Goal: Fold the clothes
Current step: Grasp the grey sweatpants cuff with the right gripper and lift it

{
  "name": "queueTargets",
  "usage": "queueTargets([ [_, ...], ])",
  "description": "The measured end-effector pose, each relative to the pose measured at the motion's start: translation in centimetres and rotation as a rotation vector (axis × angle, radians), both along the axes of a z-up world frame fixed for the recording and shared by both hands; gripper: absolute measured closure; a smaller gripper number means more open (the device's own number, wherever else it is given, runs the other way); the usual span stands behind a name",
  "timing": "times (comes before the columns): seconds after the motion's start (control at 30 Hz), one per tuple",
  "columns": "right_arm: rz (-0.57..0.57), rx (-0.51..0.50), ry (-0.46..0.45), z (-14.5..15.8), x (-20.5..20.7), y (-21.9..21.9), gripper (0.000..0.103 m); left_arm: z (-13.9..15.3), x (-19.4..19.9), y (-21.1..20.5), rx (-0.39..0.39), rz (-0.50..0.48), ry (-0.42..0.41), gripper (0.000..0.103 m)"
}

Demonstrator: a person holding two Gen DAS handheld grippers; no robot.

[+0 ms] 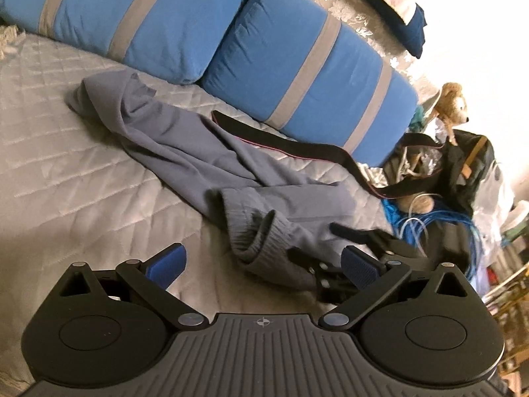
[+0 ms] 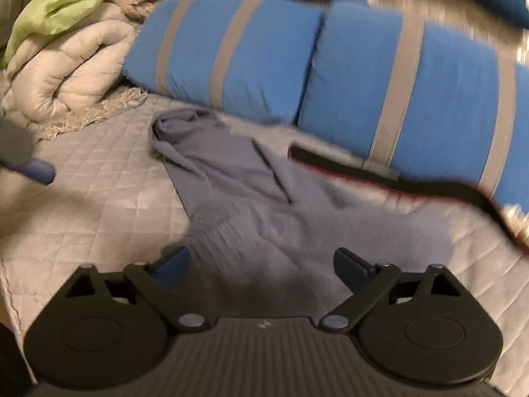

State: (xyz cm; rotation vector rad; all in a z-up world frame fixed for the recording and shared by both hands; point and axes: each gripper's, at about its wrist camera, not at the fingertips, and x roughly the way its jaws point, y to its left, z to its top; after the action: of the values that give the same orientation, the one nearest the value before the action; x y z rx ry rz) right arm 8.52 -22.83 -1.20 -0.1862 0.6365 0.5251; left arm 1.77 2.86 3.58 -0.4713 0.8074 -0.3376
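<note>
A grey garment (image 1: 205,155) with ribbed cuffs (image 1: 254,231) lies crumpled and stretched across the quilted bedspread (image 1: 66,172). My left gripper (image 1: 263,266) is open, low over the bed, with the cuffs just ahead between its blue pads. The right gripper's black fingers (image 1: 363,233) show beside the cuffs on the right. In the blurred right wrist view, my right gripper (image 2: 263,266) hangs open over the grey garment (image 2: 251,198), holding nothing. A blue pad (image 2: 38,170) of the left gripper shows at the far left.
Two blue pillows with grey stripes (image 1: 307,76) line the far side of the bed. A black strap with a red edge (image 1: 297,147) lies along the garment. Bags, blue cables (image 1: 439,228) and a teddy bear (image 1: 451,102) sit off the bed's right. A rolled beige comforter (image 2: 66,66) lies far left.
</note>
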Motion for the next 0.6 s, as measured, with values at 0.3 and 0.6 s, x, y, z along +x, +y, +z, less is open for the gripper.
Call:
queueTargets([
  [0.3,0.009,0.128,0.134,-0.5,1.2,-2.2,0.049,0.0,0.3,0.4,-0.029,0.015,0.011,0.001],
  [0.6,0.04,0.132,0.05,0.6,-0.8,-3.0,0.096,0.0,0.3,0.8,-0.032,0.034,0.005,0.001],
])
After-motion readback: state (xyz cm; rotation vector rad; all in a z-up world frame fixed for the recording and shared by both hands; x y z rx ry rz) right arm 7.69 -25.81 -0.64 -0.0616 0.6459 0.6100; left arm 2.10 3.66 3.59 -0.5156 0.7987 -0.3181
